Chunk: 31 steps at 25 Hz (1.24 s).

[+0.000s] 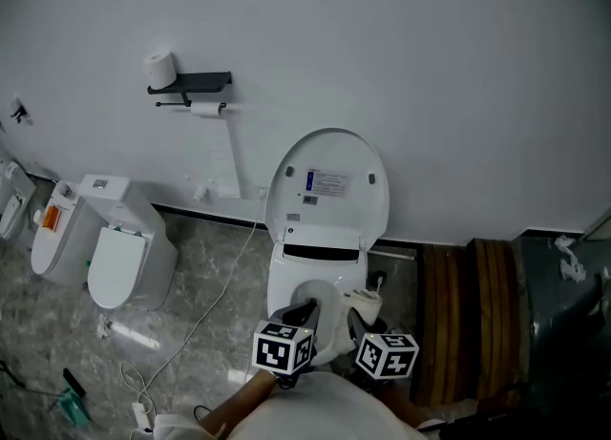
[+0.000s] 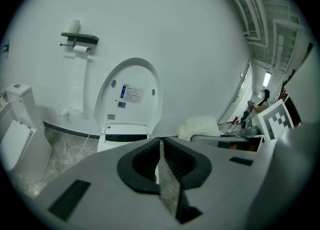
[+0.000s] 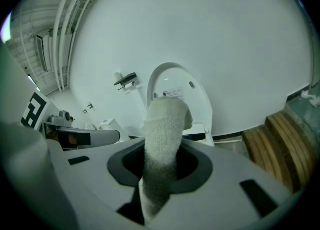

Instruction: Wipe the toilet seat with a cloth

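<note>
A white toilet (image 1: 320,261) stands against the wall with its lid (image 1: 327,183) raised. Both grippers hover over the front of its bowl and hide much of the rim. My right gripper (image 1: 363,306) is shut on a white terry cloth (image 3: 165,119), which sticks up and out between the jaws of the right gripper (image 3: 161,146). The left gripper (image 1: 302,315) is beside it on the left. In the left gripper view the left gripper (image 2: 160,143) has its jaws shut with nothing between them, pointing at the lid (image 2: 131,94); the cloth (image 2: 202,124) shows to the right.
Two more white toilets (image 1: 129,259) (image 1: 55,238) stand at the left. A toilet-paper holder (image 1: 189,85) is on the wall. A white cable (image 1: 205,309) trails over the marble floor. Wooden slats (image 1: 473,319) lie to the toilet's right.
</note>
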Tool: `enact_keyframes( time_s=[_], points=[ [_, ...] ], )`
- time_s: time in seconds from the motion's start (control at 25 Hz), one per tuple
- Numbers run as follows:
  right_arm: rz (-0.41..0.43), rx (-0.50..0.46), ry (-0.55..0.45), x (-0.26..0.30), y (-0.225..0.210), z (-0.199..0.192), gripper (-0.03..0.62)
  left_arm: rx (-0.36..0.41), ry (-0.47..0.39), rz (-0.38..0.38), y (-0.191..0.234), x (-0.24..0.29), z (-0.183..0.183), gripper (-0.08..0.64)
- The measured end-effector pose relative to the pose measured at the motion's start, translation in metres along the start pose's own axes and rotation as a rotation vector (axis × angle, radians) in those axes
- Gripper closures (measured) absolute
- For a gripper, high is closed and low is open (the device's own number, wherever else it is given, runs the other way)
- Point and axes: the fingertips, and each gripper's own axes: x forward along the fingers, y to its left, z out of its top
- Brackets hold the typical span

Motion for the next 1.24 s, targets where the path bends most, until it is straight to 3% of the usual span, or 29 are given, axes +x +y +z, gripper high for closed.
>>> enact_keyframes(
  time_s=[1.24],
  points=[
    [0.024, -0.017, 0.043, 0.023, 0.011, 0.005, 0.499, -0.037, -0.016, 0.004, 0.023, 0.003, 0.014, 0.523]
  ],
)
